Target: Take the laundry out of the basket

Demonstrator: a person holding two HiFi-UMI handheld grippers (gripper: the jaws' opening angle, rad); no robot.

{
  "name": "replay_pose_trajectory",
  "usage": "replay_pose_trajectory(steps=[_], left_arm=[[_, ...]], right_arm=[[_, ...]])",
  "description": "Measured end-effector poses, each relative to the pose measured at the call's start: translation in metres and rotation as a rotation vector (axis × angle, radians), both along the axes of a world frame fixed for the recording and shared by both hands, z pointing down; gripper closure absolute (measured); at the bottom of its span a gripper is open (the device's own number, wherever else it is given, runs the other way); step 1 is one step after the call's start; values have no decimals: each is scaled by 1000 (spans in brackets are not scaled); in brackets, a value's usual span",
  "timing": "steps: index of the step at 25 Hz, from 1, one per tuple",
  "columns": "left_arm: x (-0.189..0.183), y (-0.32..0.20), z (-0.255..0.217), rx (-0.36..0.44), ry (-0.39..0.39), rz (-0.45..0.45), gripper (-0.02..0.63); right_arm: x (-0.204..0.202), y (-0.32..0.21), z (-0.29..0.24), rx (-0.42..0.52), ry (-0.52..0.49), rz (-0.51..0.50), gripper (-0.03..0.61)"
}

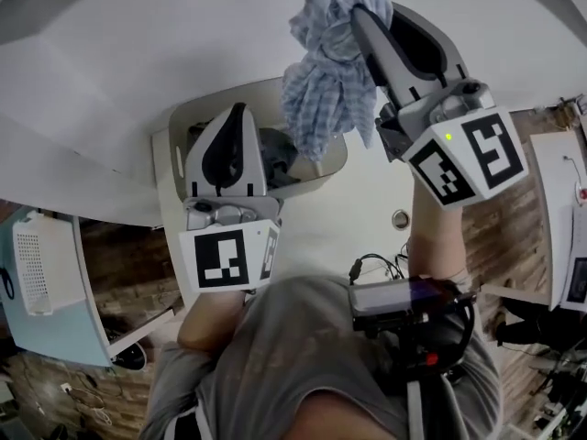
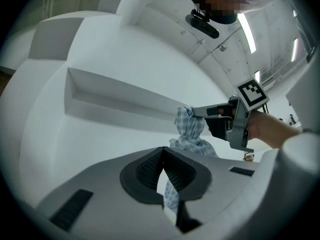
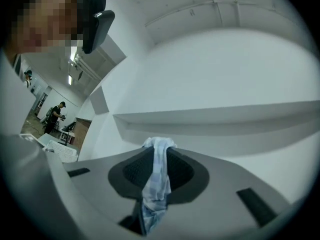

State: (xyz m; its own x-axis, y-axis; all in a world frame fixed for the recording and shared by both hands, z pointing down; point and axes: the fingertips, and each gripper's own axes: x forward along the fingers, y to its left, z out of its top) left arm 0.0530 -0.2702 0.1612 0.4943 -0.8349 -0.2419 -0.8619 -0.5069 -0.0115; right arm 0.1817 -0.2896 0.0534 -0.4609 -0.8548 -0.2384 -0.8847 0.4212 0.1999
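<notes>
My right gripper (image 1: pixel 353 12) is raised high at the top of the head view, shut on a blue-and-white checked cloth (image 1: pixel 326 71) that hangs down bunched from its jaws. The right gripper view shows that cloth (image 3: pixel 157 169) pinched between the pads and trailing downward. Below it the pale oval laundry basket (image 1: pixel 188 117) holds dark laundry (image 1: pixel 275 149). My left gripper (image 1: pixel 240 108) hovers over the basket's left side, jaws together at the tips with nothing between them. From the left gripper view, the cloth (image 2: pixel 190 126) dangles from the right gripper (image 2: pixel 200 113) beyond my left gripper (image 2: pixel 161 151).
The basket stands on a white surface against a white wall with a recessed ledge (image 2: pixel 125 99). A white perforated crate (image 1: pixel 37 264) sits on a light blue top at the left. White furniture (image 1: pixel 559 209) stands at the right over wooden flooring. People (image 3: pixel 55 116) stand far off.
</notes>
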Motion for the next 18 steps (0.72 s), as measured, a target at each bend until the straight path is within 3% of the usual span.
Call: replay_pose_trajectory(steps=[9,18], left_arm=[[57,17,3,20,-5,132,606],[98,32,4,12,-45,216,606]], right_arm=[[68,60,-36,108,6,144,509],[102,83,35,-20,-33,184,509]])
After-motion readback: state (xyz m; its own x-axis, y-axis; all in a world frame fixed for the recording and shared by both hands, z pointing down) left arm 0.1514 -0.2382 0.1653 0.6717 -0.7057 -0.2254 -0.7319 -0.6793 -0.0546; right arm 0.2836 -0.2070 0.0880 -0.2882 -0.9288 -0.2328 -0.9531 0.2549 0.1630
